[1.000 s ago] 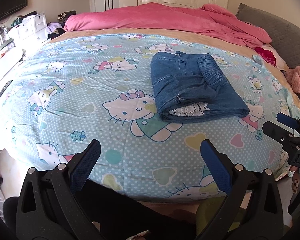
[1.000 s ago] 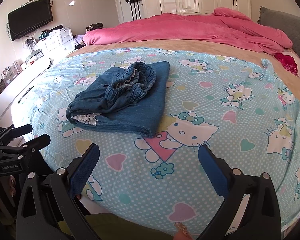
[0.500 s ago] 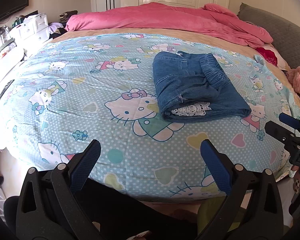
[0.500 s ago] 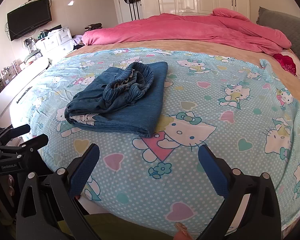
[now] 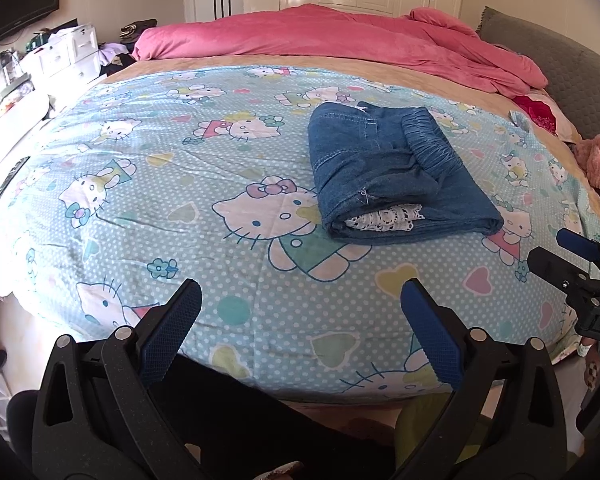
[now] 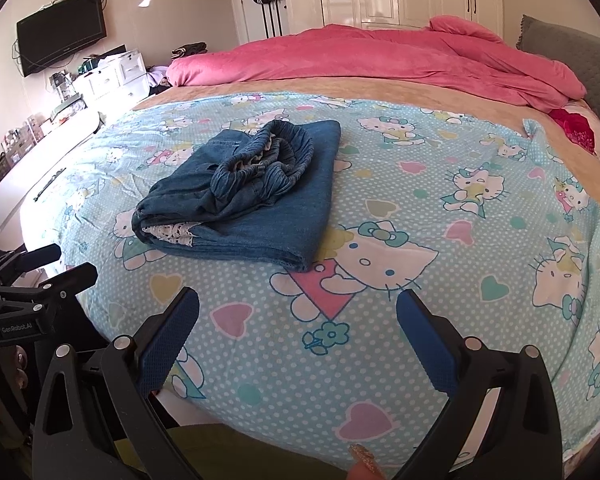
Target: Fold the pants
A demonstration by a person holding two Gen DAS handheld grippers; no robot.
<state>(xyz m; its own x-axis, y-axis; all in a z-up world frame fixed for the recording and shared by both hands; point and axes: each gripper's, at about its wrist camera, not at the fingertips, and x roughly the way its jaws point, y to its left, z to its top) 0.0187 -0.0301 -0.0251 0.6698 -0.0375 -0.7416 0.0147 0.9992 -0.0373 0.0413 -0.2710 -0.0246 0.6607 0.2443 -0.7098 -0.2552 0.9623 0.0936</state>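
Folding looks finished: pants (image 5: 396,176) lie bundled at one o'clock; left gripper (image 5: 300,320) and right gripper (image 6: 298,320) hang spread, empty; only withdrawal remains.

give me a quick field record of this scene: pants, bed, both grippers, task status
pants: blue denim pants, folded into a compact bundle, elastic waistband on top, white lace trim showing at the near edge
surface: cartoon cat sheet on the bed
behind: pink blanket bunched at the far side
left gripper: open, empty, at the near bed edge, apart from the pants
right gripper: open, empty, also at the near edge
task status: pants look folded, nothing held
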